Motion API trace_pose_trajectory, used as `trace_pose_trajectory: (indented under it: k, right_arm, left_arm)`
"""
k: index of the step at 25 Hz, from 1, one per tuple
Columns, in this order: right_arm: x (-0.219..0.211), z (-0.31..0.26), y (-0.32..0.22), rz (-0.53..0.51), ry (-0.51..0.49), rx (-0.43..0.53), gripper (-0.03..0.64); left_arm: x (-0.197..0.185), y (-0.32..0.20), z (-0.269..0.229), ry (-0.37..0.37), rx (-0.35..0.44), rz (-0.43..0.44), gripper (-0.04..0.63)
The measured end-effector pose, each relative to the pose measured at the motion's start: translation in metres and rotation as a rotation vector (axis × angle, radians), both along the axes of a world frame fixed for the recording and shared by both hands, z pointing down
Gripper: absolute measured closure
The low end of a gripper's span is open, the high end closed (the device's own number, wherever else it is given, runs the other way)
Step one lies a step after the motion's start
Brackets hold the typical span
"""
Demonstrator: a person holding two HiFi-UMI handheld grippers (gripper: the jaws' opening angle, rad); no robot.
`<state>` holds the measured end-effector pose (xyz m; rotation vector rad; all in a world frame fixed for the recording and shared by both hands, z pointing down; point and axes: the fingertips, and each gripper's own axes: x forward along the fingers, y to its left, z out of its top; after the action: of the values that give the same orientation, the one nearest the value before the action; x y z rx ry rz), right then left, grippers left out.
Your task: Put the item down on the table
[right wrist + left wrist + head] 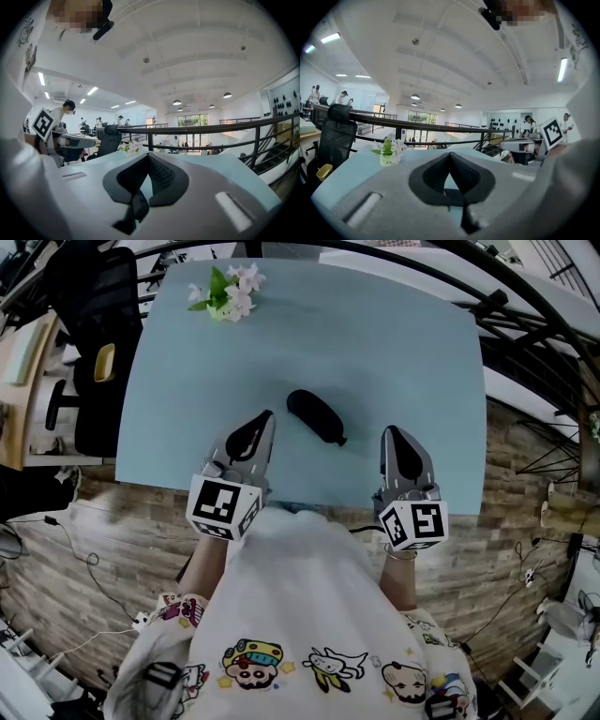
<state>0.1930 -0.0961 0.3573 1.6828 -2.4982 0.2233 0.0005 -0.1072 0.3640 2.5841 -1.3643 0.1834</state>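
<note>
1. The left hand-held gripper (268, 416) has its jaws pressed together with nothing between them. In its own view the tips (450, 154) meet over bare bench.
2. The right hand-held gripper (389, 432) is likewise pressed together and empty, its tips (148, 155) touching.
3. Both hover over the near edge of the pale blue bench (403, 352), one on each side of the person's body.
4. The black item (314, 415) lies on its side near the middle of the bench, at about 2 o'clock from the left tips and 10 o'clock from the right. It is near the left tips but apart from them, so the put-down looks done.
5. A small pot of flowers (228, 292) stands at the far edge, around 11 o'clock, well apart from the item.
6. Risk: the item looks rounded, so a careless sweep of the left hand-held gripper while pulling away could nudge it and set it rolling towards the bench edge.
</note>
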Motion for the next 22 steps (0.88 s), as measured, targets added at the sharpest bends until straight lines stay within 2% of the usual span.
trace_pose_trajectory:
  k: [22]
  right_arm:
    - [0.0,0.005,-0.008,0.006,-0.011,-0.014,0.607]
  left_arm:
    - [-0.006,-0.011,0.004,0.015,-0.016,0.003,0.597]
